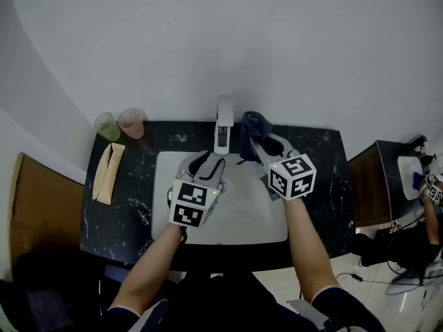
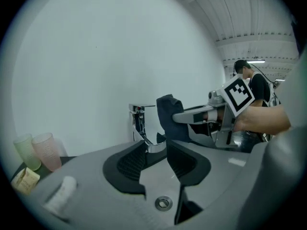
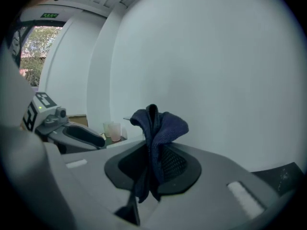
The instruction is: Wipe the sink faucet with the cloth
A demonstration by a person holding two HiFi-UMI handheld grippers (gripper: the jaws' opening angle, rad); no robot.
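The chrome faucet (image 1: 223,124) stands at the back of the white sink (image 1: 173,220). My right gripper (image 1: 255,141) is shut on a dark blue cloth (image 1: 252,125), bunched upright between its jaws (image 3: 152,143) just right of the faucet body. In the left gripper view the cloth (image 2: 168,116) hangs beside the faucet (image 2: 139,123), close to it. My left gripper (image 1: 210,159) is low over the basin with its jaws apart. The spout's end (image 2: 156,147) shows between its fingertips, and I see no clear press on it. The drain (image 2: 163,203) lies below.
A green cup (image 1: 106,126) and a pink cup (image 1: 130,123) stand at the back left of the black marble counter (image 1: 318,178). A beige folded cloth (image 1: 109,171) lies in front of them. A wall rises right behind the faucet. A person stands at far right.
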